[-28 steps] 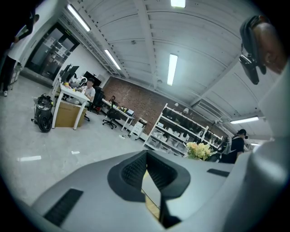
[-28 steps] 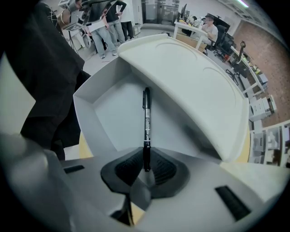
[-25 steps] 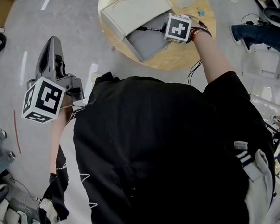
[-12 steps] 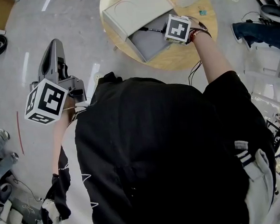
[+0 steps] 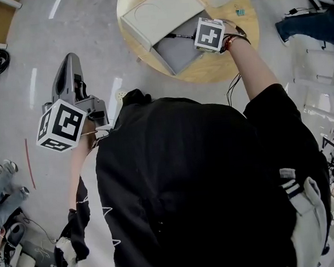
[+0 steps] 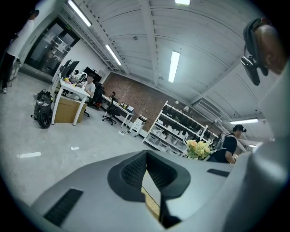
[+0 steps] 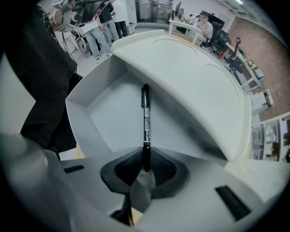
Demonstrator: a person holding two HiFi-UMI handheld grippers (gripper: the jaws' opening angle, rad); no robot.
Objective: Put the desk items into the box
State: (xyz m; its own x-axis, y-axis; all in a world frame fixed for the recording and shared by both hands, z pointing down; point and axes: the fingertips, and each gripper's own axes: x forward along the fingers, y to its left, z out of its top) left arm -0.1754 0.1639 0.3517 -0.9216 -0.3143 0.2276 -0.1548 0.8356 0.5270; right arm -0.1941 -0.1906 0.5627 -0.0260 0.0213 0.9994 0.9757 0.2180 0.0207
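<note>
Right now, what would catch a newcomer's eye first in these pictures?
The right gripper is shut on a black pen and holds it over the inside of the open grey box. The box's lid is tilted up, and it sits on the round wooden table. The left gripper, shut and empty, is off to the side above the floor.

Lighting: bright, even, indoor. Source: long white ceiling strip lights [image 6: 174, 66], 12 o'clock in the left gripper view, slightly blown out. Glare: pale streaks on smooth grey floor [image 5: 91, 44], 10 o'clock in the head view. Distortion: strong fisheye; black vignette at gripper-view corners. Focus: slim black marker pen [image 7: 145, 122] sharp; dark ribbed fingers [image 7: 125, 167] slightly soft.
</note>
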